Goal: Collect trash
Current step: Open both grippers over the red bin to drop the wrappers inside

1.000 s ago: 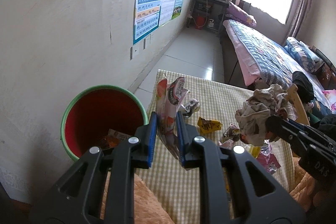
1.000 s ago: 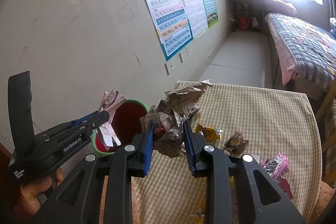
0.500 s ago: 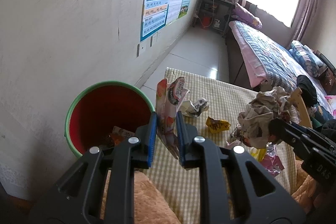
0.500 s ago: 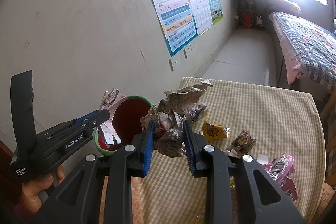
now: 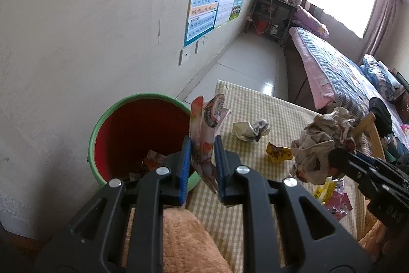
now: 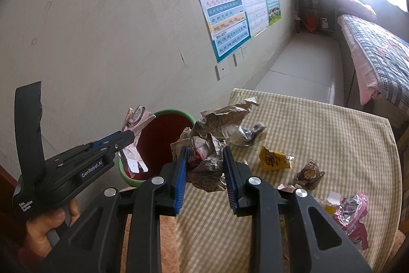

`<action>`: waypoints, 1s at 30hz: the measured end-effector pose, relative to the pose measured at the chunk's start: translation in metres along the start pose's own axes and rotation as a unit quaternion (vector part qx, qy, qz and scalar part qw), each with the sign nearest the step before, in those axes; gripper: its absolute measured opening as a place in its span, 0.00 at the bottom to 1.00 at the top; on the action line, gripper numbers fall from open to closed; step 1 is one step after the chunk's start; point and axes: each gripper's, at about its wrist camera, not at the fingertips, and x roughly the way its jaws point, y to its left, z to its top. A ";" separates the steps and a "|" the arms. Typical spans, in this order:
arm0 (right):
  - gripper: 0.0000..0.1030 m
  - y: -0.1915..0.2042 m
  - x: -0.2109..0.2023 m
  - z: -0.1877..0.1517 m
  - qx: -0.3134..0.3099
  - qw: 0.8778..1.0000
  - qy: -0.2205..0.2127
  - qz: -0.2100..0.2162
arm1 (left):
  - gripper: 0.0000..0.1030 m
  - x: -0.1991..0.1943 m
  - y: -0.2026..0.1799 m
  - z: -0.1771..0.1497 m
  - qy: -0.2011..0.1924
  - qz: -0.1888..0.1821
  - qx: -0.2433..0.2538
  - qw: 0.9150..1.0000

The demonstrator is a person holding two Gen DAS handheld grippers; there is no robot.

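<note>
Left wrist: tongs (image 5: 202,165) grip wrapper (image 5: 207,129).

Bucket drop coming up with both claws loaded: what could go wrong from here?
The left claw grips a pink wrapper at the bucket rim, so it might fall outside. The crumpled paper wad in the right claw hangs over the table, short of the bucket.

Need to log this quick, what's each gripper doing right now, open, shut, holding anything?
Left gripper: shut on a pink snack wrapper, beside the red bin.
Right gripper: shut on a crumpled paper wad.
</note>
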 end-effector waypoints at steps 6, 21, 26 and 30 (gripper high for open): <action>0.26 0.005 0.011 0.004 -0.006 1.000 0.010 0.008 | 0.17 0.005 0.010 0.000 0.003 0.009 -0.008 1.000; 0.26 0.029 0.074 0.025 -0.034 0.997 0.053 0.037 | 0.17 0.038 0.069 -0.001 0.033 0.056 -0.037 0.997; 0.26 0.041 0.100 0.031 -0.050 0.995 0.070 0.045 | 0.17 0.049 0.080 0.001 0.041 0.064 -0.036 0.996; 0.26 0.046 0.120 0.033 -0.052 0.994 0.084 0.047 | 0.17 0.058 0.091 -0.001 0.049 0.070 -0.043 0.995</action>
